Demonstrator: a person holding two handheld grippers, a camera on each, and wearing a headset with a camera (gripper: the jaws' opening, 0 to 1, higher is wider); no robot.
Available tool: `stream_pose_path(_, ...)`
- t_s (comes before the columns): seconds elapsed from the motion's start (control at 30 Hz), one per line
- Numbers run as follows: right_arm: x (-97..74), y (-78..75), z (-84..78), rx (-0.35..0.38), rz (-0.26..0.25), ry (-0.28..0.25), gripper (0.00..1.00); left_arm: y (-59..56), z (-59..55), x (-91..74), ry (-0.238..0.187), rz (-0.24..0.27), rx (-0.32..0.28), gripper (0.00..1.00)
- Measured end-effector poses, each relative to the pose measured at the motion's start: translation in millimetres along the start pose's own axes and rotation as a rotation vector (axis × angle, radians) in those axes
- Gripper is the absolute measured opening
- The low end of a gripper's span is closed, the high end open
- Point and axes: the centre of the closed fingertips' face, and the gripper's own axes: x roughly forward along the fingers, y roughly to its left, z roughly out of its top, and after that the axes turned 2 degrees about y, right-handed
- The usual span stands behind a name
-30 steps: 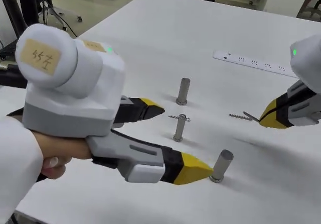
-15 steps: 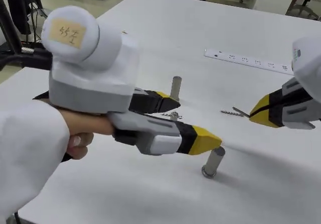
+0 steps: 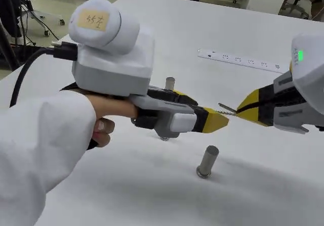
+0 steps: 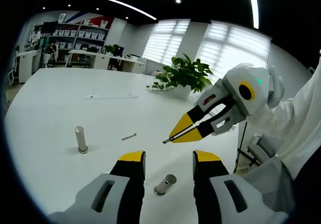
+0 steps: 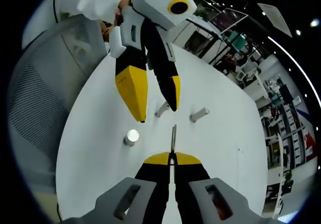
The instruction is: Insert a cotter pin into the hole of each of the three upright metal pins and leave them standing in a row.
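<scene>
cotter pin point(image 5: 173, 137) clamped between fingers point(image 5: 156, 159) of right gripper point(image 5: 171, 156) (jutting forward); left gripper point(image 4: 169, 157) fingers point(image 4: 133, 159) apart.

Tan label point(image 3: 95, 20) atop the left gripper point(image 3: 210, 113) — handwritten, perhaps "55", otherwise unclear.

On the table point(image 3: 167, 28), the power strip point(image 3: 238, 61) is lying farthest back. The farthest pin point(image 3: 170, 83) is standing behind the left gripper point(image 4: 169, 158), the nearest pin point(image 3: 207, 161) before it; the cotter pin point(image 3: 227, 109) in the right gripper point(image 3: 245, 108) is pointing in from its right.
</scene>
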Motion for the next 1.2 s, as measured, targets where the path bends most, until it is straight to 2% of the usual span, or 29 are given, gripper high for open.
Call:
stream_pose_path(0.1, -2.4, 1.3, 6.9, -0.014, -0.022, -0.022, 0.0, -1.6, 0.5, 3.5, -0.002, -0.01, -0.013, 0.28)
stream_pose_path(0.33, -7.8, 5.7, 20.2, -0.032, -0.036, -0.046, 0.0, -6.6, 4.4, 6.1, -0.013, -0.041, -0.045, 0.19)
stream_pose_path(0.6, -9.2, 7.7, 25.2, -0.068, -0.047, -0.045, 0.0, -10.6, 4.2, 7.1, -0.007, -0.058, -0.052, 0.1)
stream_pose_path(0.73, -10.9, 7.2, 28.3, -0.067, -0.052, -0.05, 0.0, -7.9, 5.0, 7.1, -0.007, -0.065, -0.059, 0.04)
stream_pose_path(1.2, -10.5, 5.0, 31.4, -0.095, -0.057, -0.047, 0.0, -10.3, 5.8, 8.0, -0.004, -0.07, -0.048, 0.0)
